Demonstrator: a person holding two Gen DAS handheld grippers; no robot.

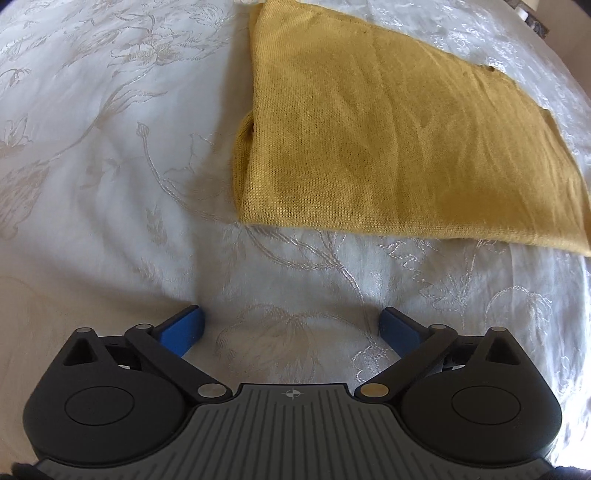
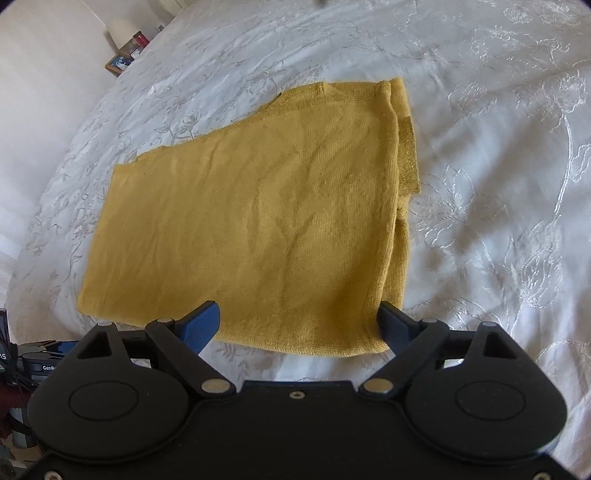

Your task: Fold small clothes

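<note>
**Both claws spread, yellow knit garment lying folded on the bed**

Your left claw (image 1: 291, 328) stands wide apart, with nothing between its blue pads (image 1: 184, 328); below the gap you see only the white bedspread (image 1: 110, 166) with its embroidered flower pattern. In the left wrist view the mustard-yellow knit garment (image 1: 399, 147) fills the upper right of the frame, clear of the claw, with a strip of bedspread between them. Its folded edge runs down the middle of the frame, and layers show at the lower left corner of the cloth.

Your right claw (image 2: 299, 325) is spread as well. In the right wrist view the yellow knit garment (image 2: 258, 221) lies flat in the centre of the frame, and its near hem passes across the gap between the pads (image 2: 205, 325). The right-hand pad sits at the near right corner of the cloth; whether it touches the fabric, you cannot tell from this view. Nothing is pinched.

Stacked layers and a darker ribbed band (image 2: 408, 155) show along the garment's right edge. At the upper left, past the bed's edge, stand a lampshade (image 2: 120, 31) and a framed picture (image 2: 118, 63).
</note>
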